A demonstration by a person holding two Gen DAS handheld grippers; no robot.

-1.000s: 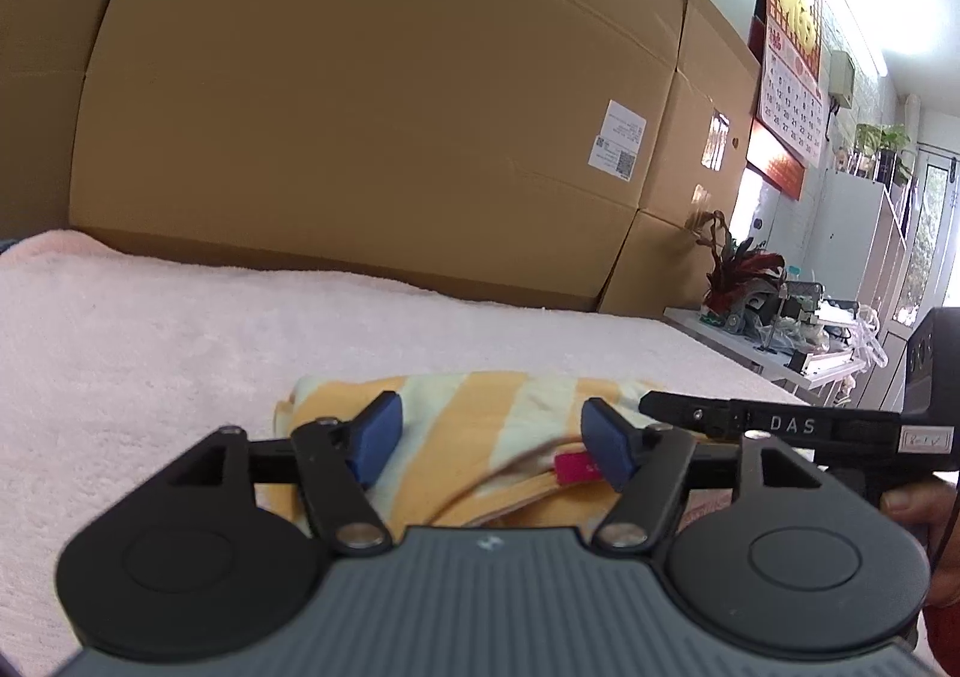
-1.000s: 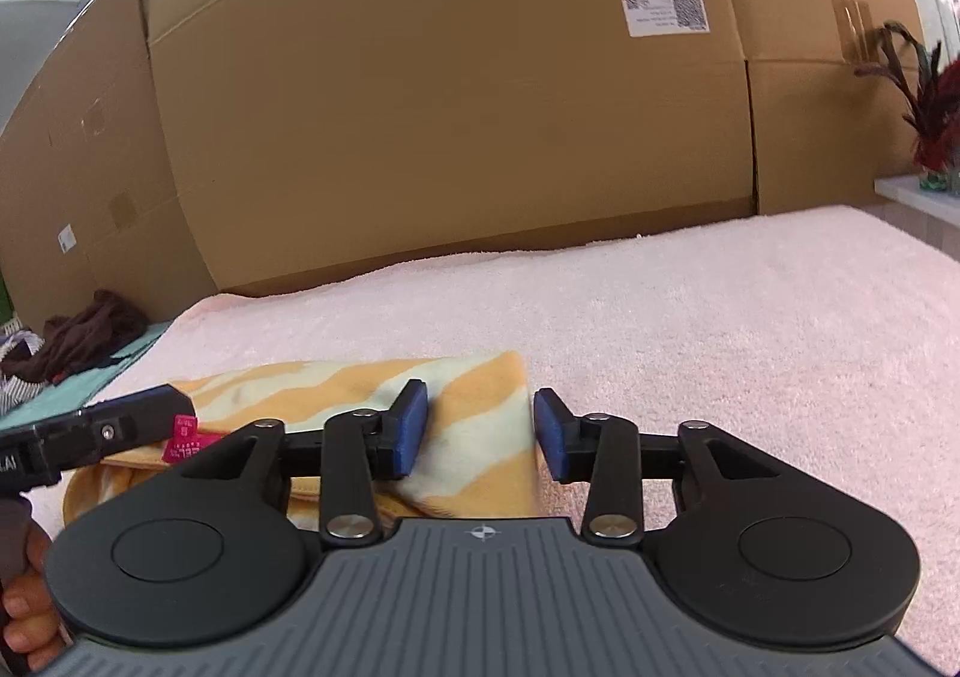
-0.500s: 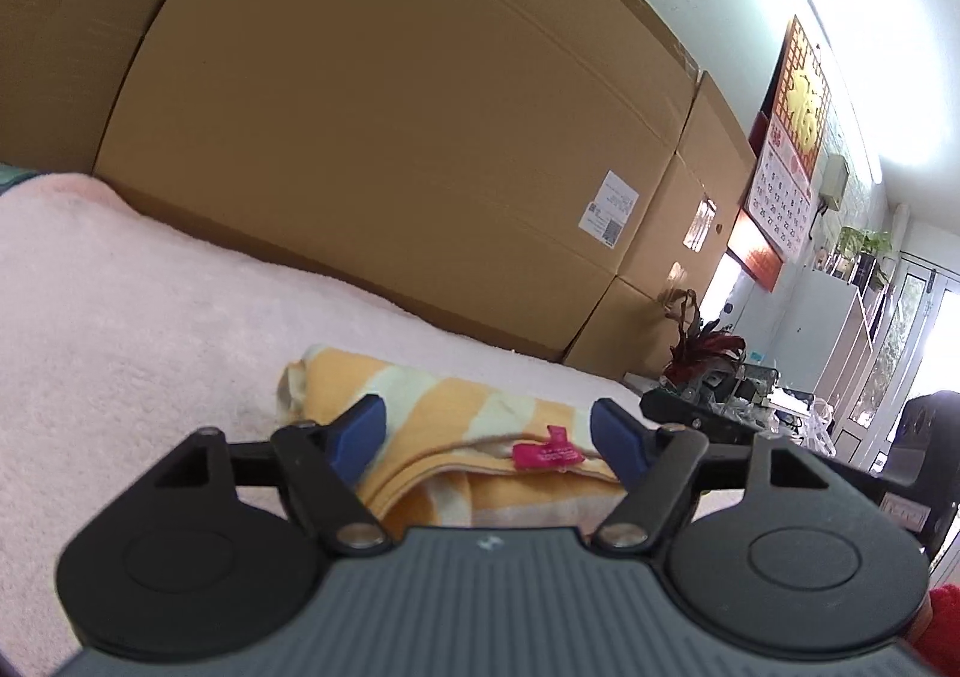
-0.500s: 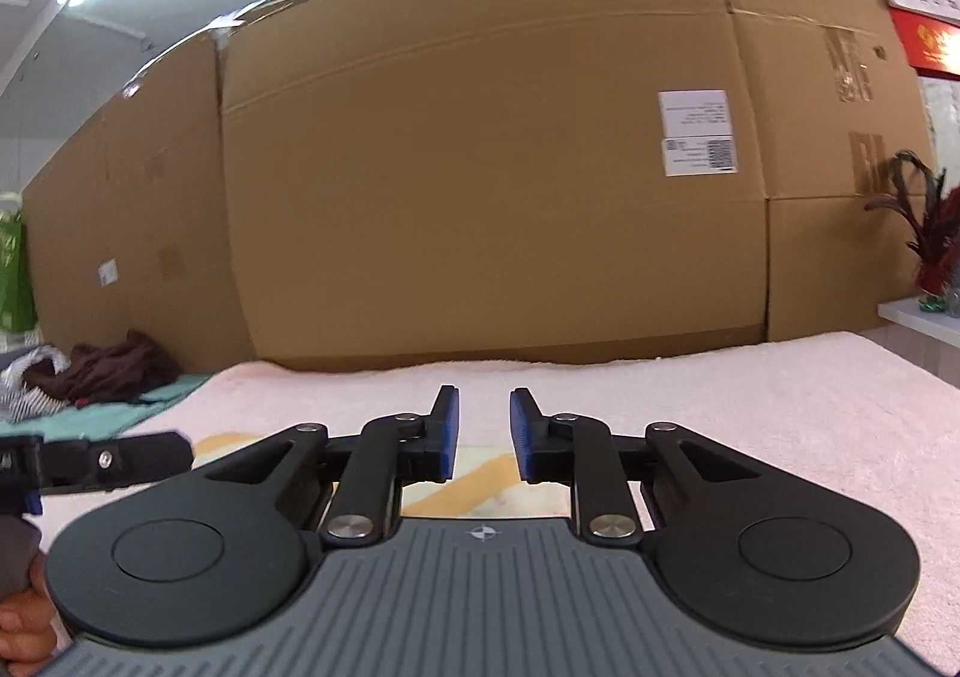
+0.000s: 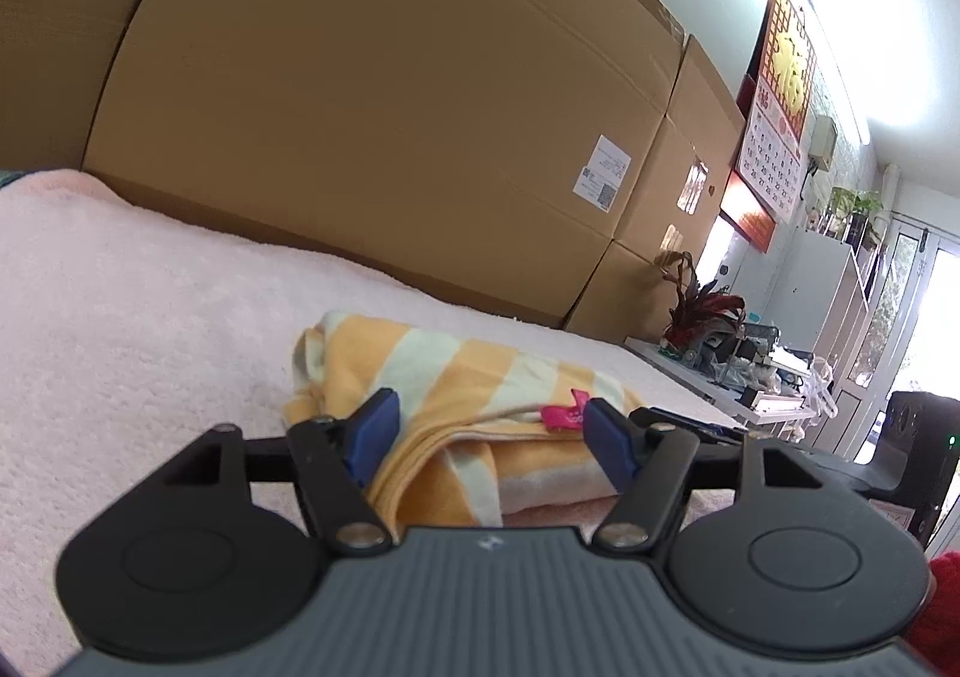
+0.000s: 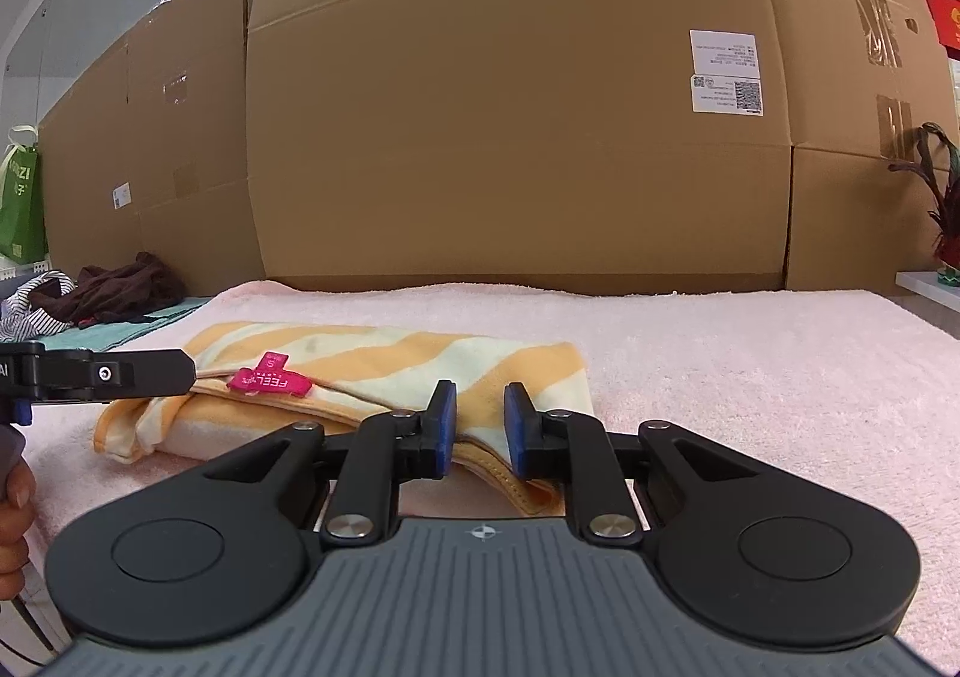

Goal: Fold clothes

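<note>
A folded yellow-and-cream striped garment [image 5: 468, 371] [image 6: 384, 353] lies on the pink towelling surface [image 5: 150, 317] [image 6: 720, 353], with a pink tag [image 5: 564, 418] [image 6: 270, 380] on its near edge. My left gripper [image 5: 489, 437] is open wide, low at the garment's near left edge, and the folded layers sit between its blue pads. One of its fingers [image 6: 150, 371] reaches in from the left beside the tag. My right gripper [image 6: 480, 422] is at the near right corner. Its jaws are closing, a narrow gap still shows, and the corner's edge lies between the pads.
Large cardboard boxes [image 6: 510, 107] wall off the back of the surface. A pile of dark and striped clothes [image 6: 114, 287] and a green bag [image 6: 21, 209] sit at the far left. A red-leaved plant [image 5: 702, 305] and a cluttered side table [image 5: 762, 365] stand to the right.
The right jaws have narrowed from wide apart to a small gap. Both grippers have dropped lower and now look level along the garment's near edge. The left jaws stayed wide.
</note>
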